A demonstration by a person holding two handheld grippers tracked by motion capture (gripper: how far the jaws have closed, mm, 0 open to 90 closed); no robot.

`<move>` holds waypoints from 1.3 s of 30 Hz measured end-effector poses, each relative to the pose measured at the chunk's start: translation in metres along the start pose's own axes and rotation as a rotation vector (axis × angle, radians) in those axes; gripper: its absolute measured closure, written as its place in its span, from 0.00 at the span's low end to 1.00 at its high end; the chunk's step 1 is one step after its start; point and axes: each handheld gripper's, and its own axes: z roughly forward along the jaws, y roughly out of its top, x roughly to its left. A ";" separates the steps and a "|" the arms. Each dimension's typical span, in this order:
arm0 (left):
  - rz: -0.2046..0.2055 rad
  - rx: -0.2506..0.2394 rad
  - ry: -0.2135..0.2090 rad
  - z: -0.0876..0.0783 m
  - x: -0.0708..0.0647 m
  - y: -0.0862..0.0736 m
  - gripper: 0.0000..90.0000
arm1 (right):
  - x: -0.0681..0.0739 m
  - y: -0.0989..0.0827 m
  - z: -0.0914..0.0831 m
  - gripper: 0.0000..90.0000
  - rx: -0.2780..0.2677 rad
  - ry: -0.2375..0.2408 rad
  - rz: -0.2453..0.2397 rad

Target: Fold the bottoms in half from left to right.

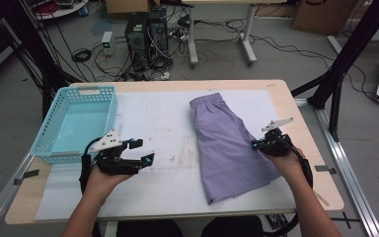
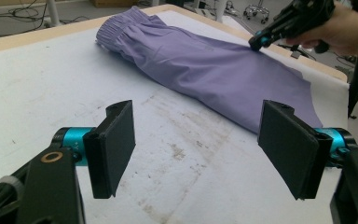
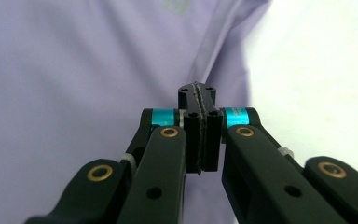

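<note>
A pair of purple shorts (image 1: 227, 143) lies flat on the white mat (image 1: 153, 123), waistband at the far end. My right gripper (image 1: 255, 144) is at the shorts' right edge, about halfway down. In the right gripper view its jaws (image 3: 200, 93) are pressed together, tips down in the purple cloth (image 3: 74, 93), and a crease runs away from them. The left gripper view shows that same gripper (image 2: 255, 44) touching the shorts (image 2: 205, 70). My left gripper (image 1: 143, 151) hovers over the bare mat left of the shorts, its pads (image 2: 116, 144) wide apart with nothing between them.
A light blue plastic basket (image 1: 79, 91) stands at the table's far left corner, just behind my left hand. The mat carries brown stains (image 2: 177, 151) in its middle. Computer towers (image 1: 145, 32), cables and desk legs stand on the floor beyond the table.
</note>
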 end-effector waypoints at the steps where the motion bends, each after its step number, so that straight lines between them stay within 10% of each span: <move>1: 0.003 0.002 -0.002 0.001 0.000 0.000 0.31 | -0.004 0.002 -0.004 1.00 0.000 -0.008 -0.004; 12: 0.024 0.024 -0.012 0.007 -0.005 -0.002 0.31 | -0.021 -0.009 0.013 0.94 0.103 -0.057 0.035; 18: 0.022 0.013 -0.004 0.004 -0.004 -0.001 0.31 | -0.016 -0.007 -0.011 0.79 -0.024 -0.079 0.028; 39: 0.017 -0.009 0.018 -0.002 0.000 0.000 0.31 | 0.095 0.031 0.019 0.45 -0.087 0.123 -0.179</move>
